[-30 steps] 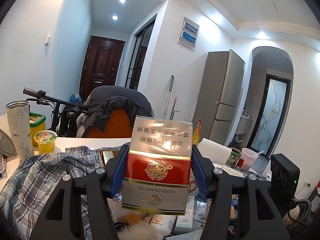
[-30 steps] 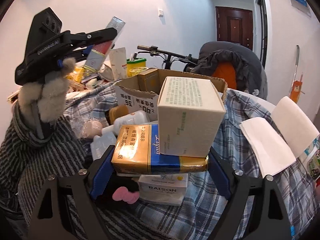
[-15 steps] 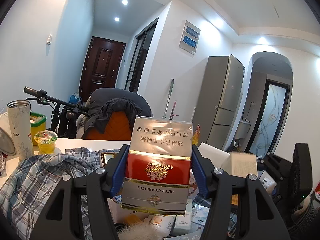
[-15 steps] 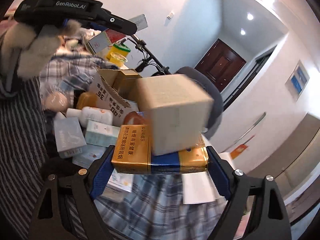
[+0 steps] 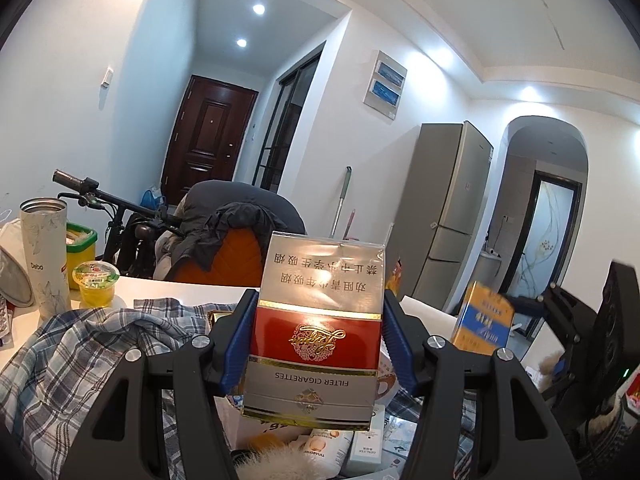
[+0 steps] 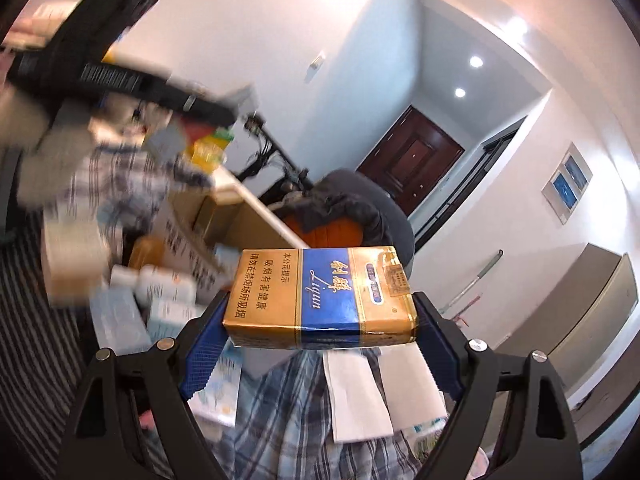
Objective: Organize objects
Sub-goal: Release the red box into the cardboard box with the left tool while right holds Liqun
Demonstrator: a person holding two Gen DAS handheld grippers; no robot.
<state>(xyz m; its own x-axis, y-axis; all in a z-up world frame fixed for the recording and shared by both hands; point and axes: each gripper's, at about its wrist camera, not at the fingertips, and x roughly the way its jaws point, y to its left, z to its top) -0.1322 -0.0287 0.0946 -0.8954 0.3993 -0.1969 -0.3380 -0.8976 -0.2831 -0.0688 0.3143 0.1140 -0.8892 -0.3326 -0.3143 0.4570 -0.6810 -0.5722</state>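
Observation:
My left gripper is shut on a red and silver cigarette pack, held upright and upside down above the table. My right gripper is shut on a gold and blue cigarette pack, held flat and raised and tilted over the table. The gold and blue pack also shows at the right of the left wrist view. A beige box lies blurred at the left of the right wrist view, apart from the pack. The left gripper's body shows blurred at the upper left there.
A plaid shirt covers the table. An open cardboard box stands among several small boxes and bottles. A tall cup, a jelly cup and a green-lidded tub stand far left. White papers lie near right.
My right gripper has risen and tilted with the gold and blue pack. The beige box that lay on that pack has slid off to the left. The left gripper barely moved.

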